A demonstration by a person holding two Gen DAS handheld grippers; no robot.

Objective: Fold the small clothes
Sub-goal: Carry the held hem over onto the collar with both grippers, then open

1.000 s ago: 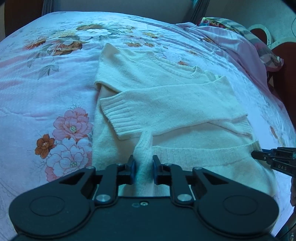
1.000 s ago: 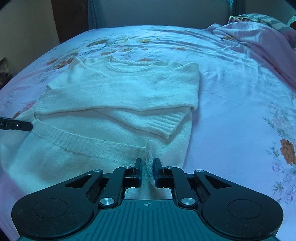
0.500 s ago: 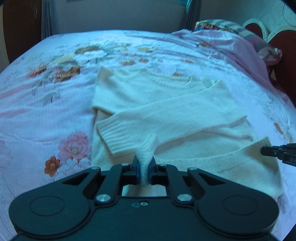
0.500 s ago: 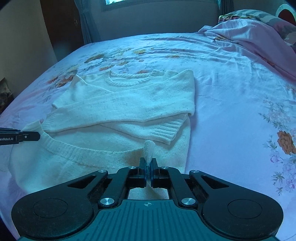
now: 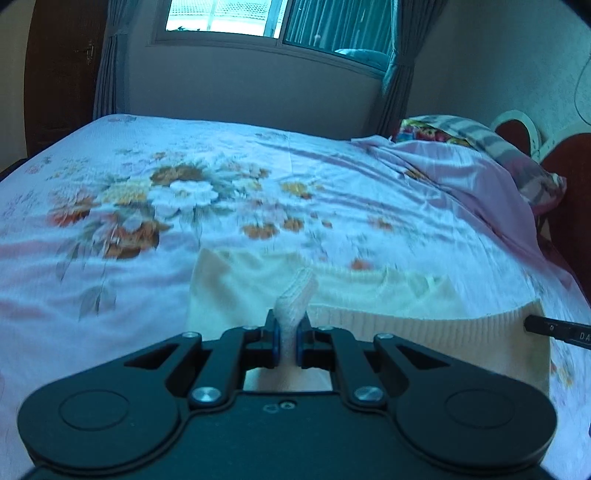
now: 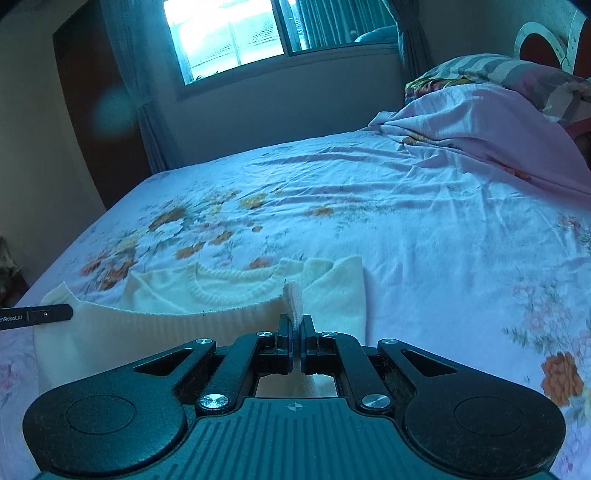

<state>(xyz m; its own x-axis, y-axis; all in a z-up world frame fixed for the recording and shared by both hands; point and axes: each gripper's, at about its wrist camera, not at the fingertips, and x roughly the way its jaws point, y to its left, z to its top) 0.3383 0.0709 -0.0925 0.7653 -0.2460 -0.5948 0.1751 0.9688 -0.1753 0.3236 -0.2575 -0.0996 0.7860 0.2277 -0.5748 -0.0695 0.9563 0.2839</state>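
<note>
A cream knit sweater (image 5: 413, 306) lies on the floral bed sheet (image 5: 184, 206), sleeves folded across its front. My left gripper (image 5: 287, 334) is shut on the sweater's ribbed bottom hem, which sticks up between its fingers. My right gripper (image 6: 294, 332) is shut on the same hem further right. The hem (image 6: 177, 325) is lifted and stretched between the two grippers, carried over the body toward the neckline (image 6: 236, 288). Each gripper's tip shows at the edge of the other's view. The sweater's lower part is hidden behind the grippers.
A rumpled pink blanket (image 6: 480, 122) and a striped pillow (image 6: 498, 70) lie at the bed's right end by the headboard (image 5: 565, 155). A window (image 6: 236, 33) with curtains is on the far wall. A dark door (image 5: 59, 74) stands left.
Both grippers closed on the bottom hem, lifted it and carried it forward over the sweater toward the collar. The views have tilted up to show the wall and window.
</note>
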